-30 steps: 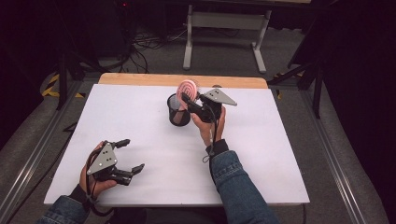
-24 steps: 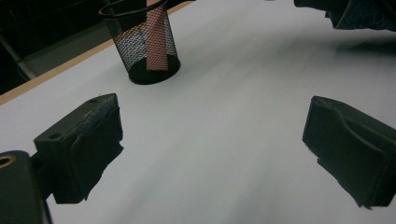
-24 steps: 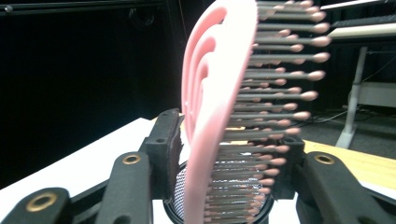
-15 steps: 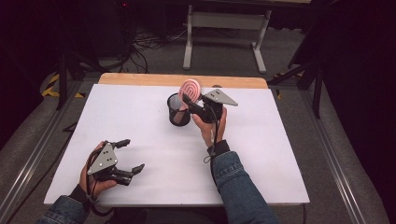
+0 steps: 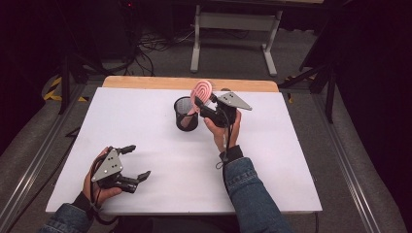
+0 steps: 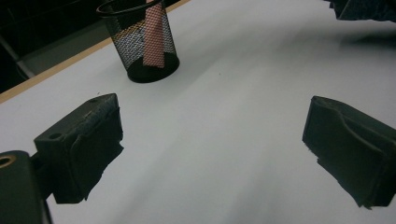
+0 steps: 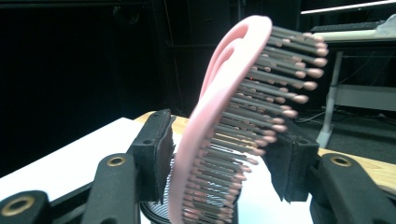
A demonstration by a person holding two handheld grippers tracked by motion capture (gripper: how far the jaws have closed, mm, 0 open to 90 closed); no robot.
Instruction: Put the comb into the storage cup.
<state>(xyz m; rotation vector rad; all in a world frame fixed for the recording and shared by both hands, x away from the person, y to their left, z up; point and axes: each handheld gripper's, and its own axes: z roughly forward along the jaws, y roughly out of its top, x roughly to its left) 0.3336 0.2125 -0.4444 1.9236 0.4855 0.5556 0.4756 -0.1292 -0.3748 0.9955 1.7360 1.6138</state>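
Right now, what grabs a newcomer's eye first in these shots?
The pink hairbrush stands with its handle down in the black mesh cup near the table's far edge. It sits between the jaws of the right gripper, which have just been opening and now stand off it on both sides. The left gripper rests open at the near left of the white table.

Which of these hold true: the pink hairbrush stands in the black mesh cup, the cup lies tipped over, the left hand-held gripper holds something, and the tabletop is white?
1. The pink plastic hairbrush has its handle down in the black wire-mesh cup. True.
2. The cup lies tipped over. False: it stands upright on the white tabletop.
3. The left hand-held gripper holds something. False: its jaws stand open and empty.
4. The right hand-held gripper has the brush between its jaws. True; the jaws have just been opening.
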